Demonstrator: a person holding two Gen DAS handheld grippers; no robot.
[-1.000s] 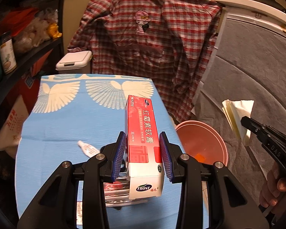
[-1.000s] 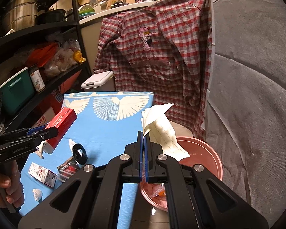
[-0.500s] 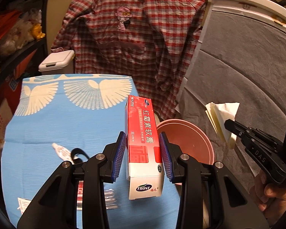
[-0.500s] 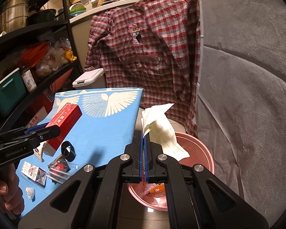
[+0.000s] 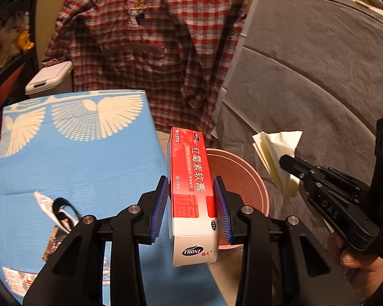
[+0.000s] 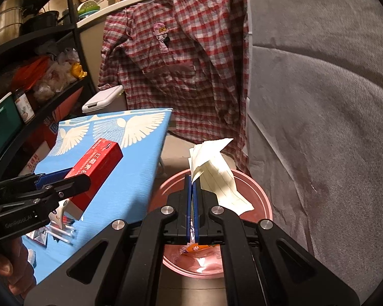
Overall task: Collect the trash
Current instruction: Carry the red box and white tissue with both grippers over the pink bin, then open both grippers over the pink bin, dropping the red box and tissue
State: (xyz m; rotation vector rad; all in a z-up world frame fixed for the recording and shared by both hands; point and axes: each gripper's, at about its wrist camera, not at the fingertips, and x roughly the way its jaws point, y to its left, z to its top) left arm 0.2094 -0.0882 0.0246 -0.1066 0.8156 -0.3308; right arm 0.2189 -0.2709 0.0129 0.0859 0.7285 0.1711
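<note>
Blue winged tablecloth, left claw clamping red box, right claw pinching paper over pink bin.

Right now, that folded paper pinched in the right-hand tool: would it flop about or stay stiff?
Probably floppy: the folded paper fans out loose above the right tool, its corners bent and drooping. It looks thin and light, so it likely flutters when swung. Released above the pink bin, it may drift rather than drop straight.
</note>
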